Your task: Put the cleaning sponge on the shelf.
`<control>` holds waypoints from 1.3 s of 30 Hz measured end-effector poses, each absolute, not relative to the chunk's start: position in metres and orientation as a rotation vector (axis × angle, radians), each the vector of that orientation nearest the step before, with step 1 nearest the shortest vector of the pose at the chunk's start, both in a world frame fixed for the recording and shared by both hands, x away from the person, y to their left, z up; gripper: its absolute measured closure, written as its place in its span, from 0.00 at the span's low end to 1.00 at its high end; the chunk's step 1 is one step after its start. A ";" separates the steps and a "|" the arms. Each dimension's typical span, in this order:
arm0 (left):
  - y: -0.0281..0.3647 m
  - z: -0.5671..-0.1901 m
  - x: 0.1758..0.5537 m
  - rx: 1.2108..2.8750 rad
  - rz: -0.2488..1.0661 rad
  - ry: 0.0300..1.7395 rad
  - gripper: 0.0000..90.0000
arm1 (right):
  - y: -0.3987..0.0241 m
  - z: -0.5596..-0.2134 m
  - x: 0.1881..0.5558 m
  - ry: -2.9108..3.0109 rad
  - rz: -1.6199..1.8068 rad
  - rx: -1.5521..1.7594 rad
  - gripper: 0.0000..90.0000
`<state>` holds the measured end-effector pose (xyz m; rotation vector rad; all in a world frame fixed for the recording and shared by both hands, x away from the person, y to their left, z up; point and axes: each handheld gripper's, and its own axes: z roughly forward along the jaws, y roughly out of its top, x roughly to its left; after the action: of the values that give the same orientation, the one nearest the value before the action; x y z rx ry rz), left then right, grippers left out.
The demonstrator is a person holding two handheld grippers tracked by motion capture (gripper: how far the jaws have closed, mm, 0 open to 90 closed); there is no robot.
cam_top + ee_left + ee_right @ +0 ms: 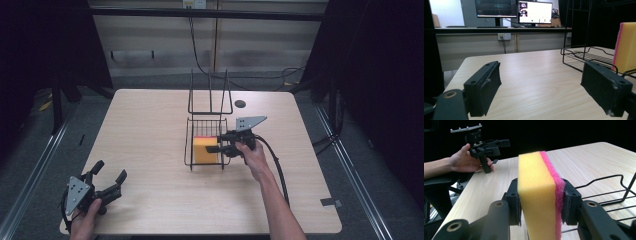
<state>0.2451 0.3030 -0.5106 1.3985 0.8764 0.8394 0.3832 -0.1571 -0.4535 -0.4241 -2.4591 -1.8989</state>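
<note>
A black wire basket [206, 142] stands near the middle of the desk [150, 130], a little toward the far edge, with its tall wire handle frame [210, 95] rising at its far side. Inside it, a yellow sponge with a pink scouring layer [205, 150] stands on edge over the basket's wire floor, the pink face turned toward the far edge of the desk. It is the one thing in the basket.

The right hand-held gripper [216, 142] reaches into the basket from the right-edge side and is clenched on the sponge: in the right gripper view its two black pads press the sponge [540, 195] from both flat sides, one on the yellow foam and one on the pink layer. Whether the sponge's lower edge touches the wires cannot be told.

The left hand-held gripper [107, 176] sits at the near left corner of the desk, well apart from the basket, with its jaws spread wide and nothing between them.
</note>
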 end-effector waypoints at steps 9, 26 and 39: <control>0.303 -0.511 0.245 1.404 0.841 0.881 0.17 | -0.158 -0.454 0.384 -2.487 -1.876 -0.465 0.53; 0.303 -0.511 0.245 1.397 0.840 0.882 0.17 | -0.162 -0.443 0.376 -2.513 -1.942 -0.608 0.18; 0.303 -0.511 0.245 1.395 0.843 0.884 0.16 | -0.162 -0.430 0.362 -2.532 -1.978 -0.692 0.15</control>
<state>0.2448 0.3027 -0.5107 1.3950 0.8836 0.8430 0.3622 -0.1624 -0.4296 -0.6924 -2.5323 -1.9781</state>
